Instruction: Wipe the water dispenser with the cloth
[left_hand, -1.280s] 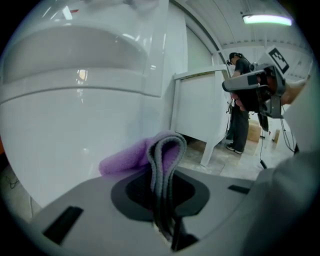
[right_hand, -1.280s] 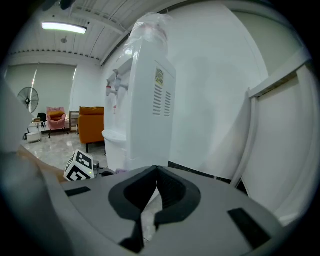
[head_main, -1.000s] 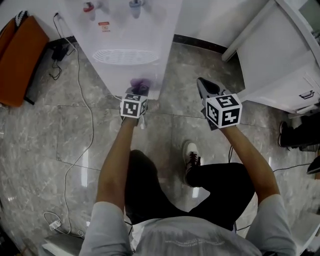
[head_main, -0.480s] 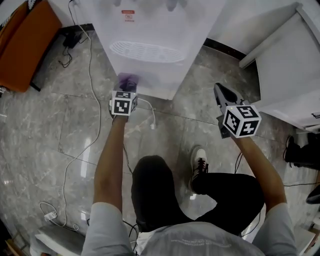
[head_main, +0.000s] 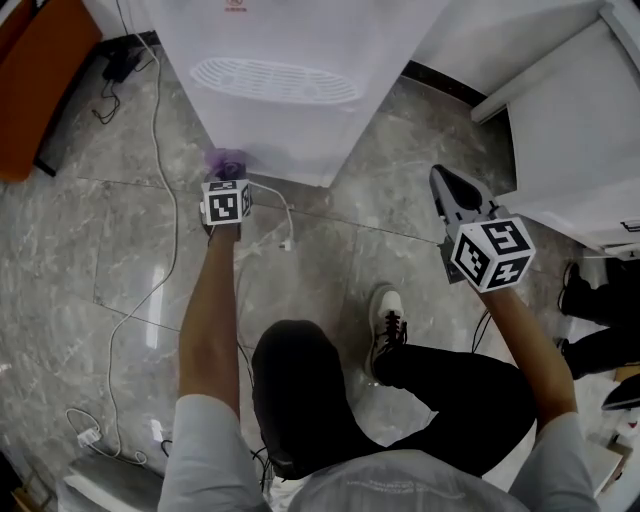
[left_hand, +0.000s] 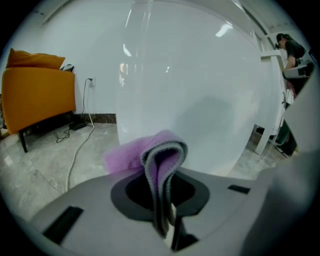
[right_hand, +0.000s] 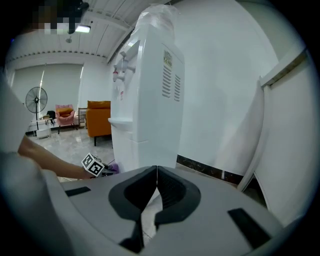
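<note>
The white water dispenser (head_main: 300, 80) stands on the floor ahead; its front panel (left_hand: 190, 90) fills the left gripper view and its side (right_hand: 150, 100) shows in the right gripper view. My left gripper (head_main: 226, 180) is low at the dispenser's bottom left corner, shut on a folded purple cloth (left_hand: 155, 155) whose fold pokes out between the jaws toward the panel (head_main: 226, 160). My right gripper (head_main: 452, 195) hovers to the right of the dispenser, shut with nothing in it (right_hand: 156, 172).
A white cable (head_main: 165, 200) runs across the grey marble floor left of the dispenser. An orange sofa (left_hand: 37, 90) stands at far left. A white cabinet (head_main: 580, 130) is at right. The person's shoe (head_main: 383, 315) is below the grippers.
My left gripper with the cloth has moved down and left along the dispenser's front toward its bottom corner. The head view has tilted down, so the taps are out of view.
</note>
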